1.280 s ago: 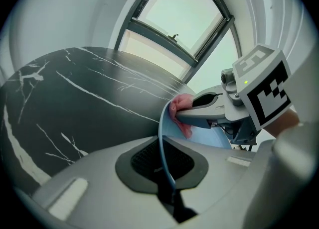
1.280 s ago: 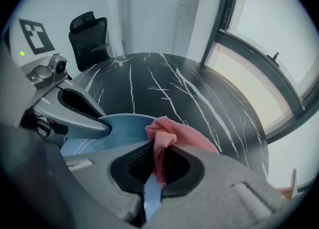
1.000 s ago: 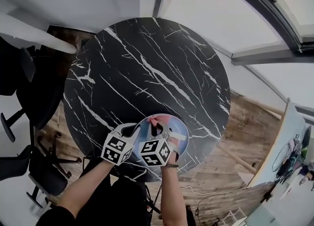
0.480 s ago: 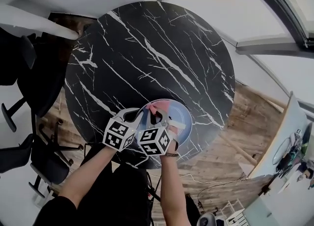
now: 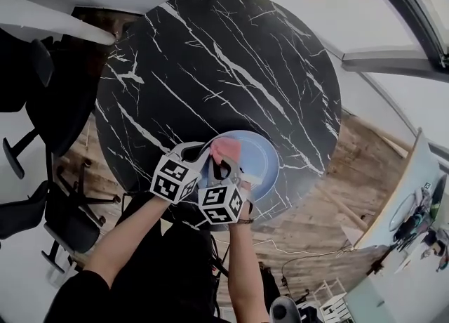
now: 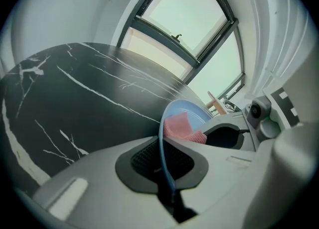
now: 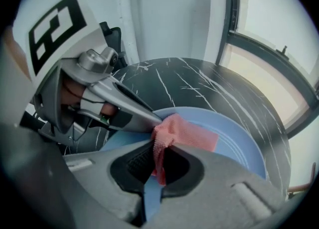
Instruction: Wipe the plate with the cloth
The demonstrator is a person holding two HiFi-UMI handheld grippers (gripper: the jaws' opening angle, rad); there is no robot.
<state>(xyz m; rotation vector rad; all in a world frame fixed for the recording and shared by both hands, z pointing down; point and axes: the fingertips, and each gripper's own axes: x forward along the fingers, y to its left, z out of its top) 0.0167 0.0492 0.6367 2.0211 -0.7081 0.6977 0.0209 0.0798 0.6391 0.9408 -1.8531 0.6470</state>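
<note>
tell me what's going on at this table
A person with a gripper in each hand is wiping a blue plate on a round black marble table. The left gripper is shut on the plate's rim, steadying it. The right gripper is shut on a pink cloth, which lies against the plate's face.

Office: swivel chairs (image 5: 59,111), round table (image 5: 210,69)

Plate (image 5: 261,162) near side hidden behind right tongs (image 5: 224,168)
</note>
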